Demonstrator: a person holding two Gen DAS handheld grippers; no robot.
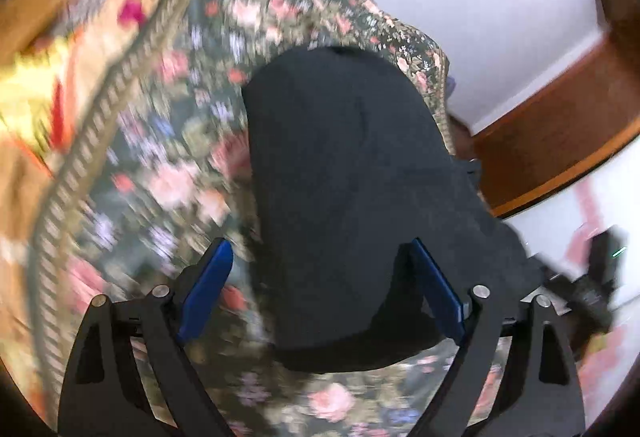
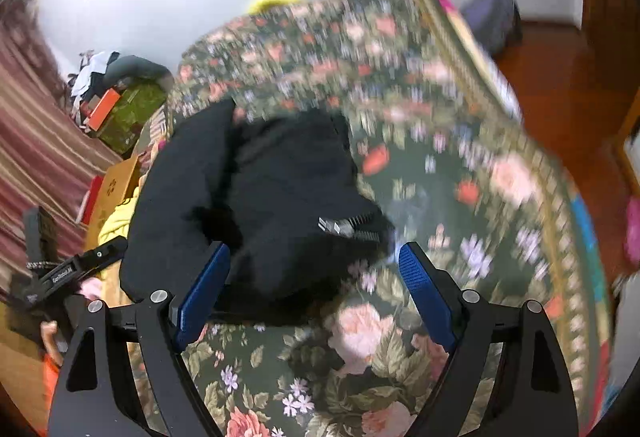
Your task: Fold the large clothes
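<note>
A black garment (image 1: 352,173) lies folded on a floral bedspread (image 1: 172,141). In the right wrist view the same black garment (image 2: 256,197) is bunched, with a metal zipper (image 2: 344,227) showing at its near right edge. My left gripper (image 1: 320,249) is open above the garment's near end, holding nothing. My right gripper (image 2: 314,251) is open over the garment's near edge, holding nothing. The other gripper (image 2: 60,273) shows at the left of the right wrist view and at the right edge of the left wrist view (image 1: 592,277).
The floral bedspread (image 2: 440,165) covers a bed. A wooden bed frame (image 1: 560,141) and white wall lie beyond. Boxes and clothes (image 2: 116,109) are piled at the left by a striped curtain (image 2: 36,141). A wooden floor (image 2: 560,89) is at the right.
</note>
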